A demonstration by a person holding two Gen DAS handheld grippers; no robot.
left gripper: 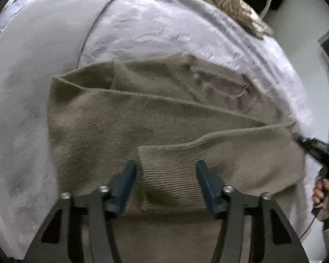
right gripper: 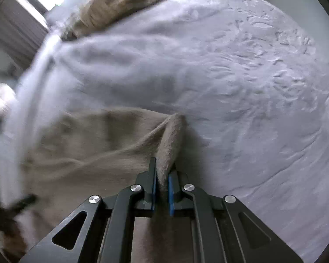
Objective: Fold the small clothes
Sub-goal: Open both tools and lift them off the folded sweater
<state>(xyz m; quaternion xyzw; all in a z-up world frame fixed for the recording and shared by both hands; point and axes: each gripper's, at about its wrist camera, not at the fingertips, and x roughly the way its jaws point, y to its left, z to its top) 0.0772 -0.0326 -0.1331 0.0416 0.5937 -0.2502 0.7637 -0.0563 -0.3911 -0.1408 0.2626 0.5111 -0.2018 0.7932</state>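
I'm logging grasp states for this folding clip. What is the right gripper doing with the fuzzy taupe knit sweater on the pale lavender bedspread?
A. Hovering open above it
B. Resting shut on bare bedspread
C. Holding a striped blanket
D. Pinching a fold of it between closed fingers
D: the right gripper has its blue-padded fingers closed on a raised fold of the fuzzy taupe knit sweater, above the pale lavender bedspread.

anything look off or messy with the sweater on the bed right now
Nothing damaged. The brown sweater is only part folded: its ribbed cuff lies between the open jaws of the left gripper, while the right gripper pinches a raised, bunched edge. A crumpled beige blanket sits at the bed's far edge.
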